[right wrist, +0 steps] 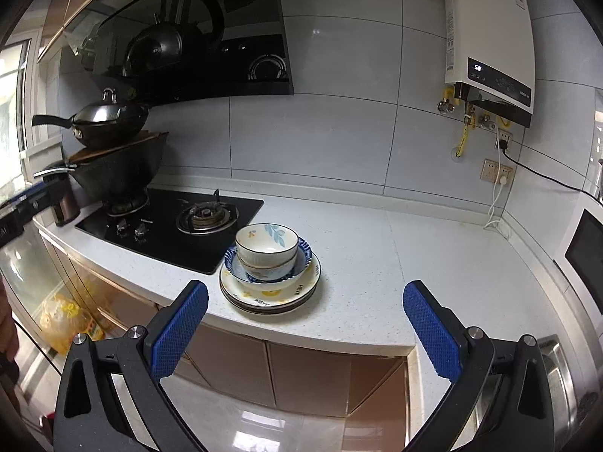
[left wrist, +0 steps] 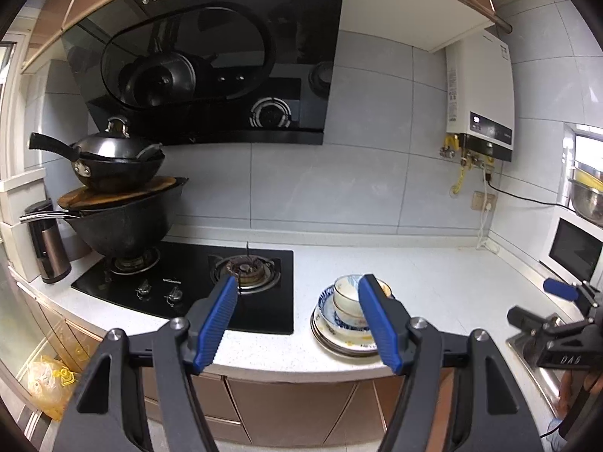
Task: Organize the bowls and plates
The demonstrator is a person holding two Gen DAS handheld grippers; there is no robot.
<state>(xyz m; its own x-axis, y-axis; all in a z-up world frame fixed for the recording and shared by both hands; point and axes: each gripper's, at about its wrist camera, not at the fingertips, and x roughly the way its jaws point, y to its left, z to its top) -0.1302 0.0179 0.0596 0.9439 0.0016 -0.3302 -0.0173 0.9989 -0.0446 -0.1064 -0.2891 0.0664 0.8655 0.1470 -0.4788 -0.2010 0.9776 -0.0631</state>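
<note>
A speckled white bench (right wrist: 377, 263) runs under grey wall tiles, with the stacked plates and bowls (right wrist: 269, 267) near its front edge, just beside the black hob (right wrist: 169, 226). Both the left gripper (left wrist: 297, 293) and right gripper (right wrist: 305, 301) hang spread and empty before the front edge. Only the right wrist view shows the top bowl's leaf pattern; only the left shows the right gripper from the side.

Both grippers wear bright blue ribbed pads (right wrist: 180, 329) on black frames. The top bowl (right wrist: 267, 244) is cream with a pale blue leaf sprig and a thin brown rim; the bowl under it (right wrist: 237, 268) is white with a dark blue patterned border. The plates (right wrist: 271, 293) are cream with yellow blotches and dark lettering. The countertop (right wrist: 377, 263) is speckled white, the hob (right wrist: 169, 233) glossy black.
</note>
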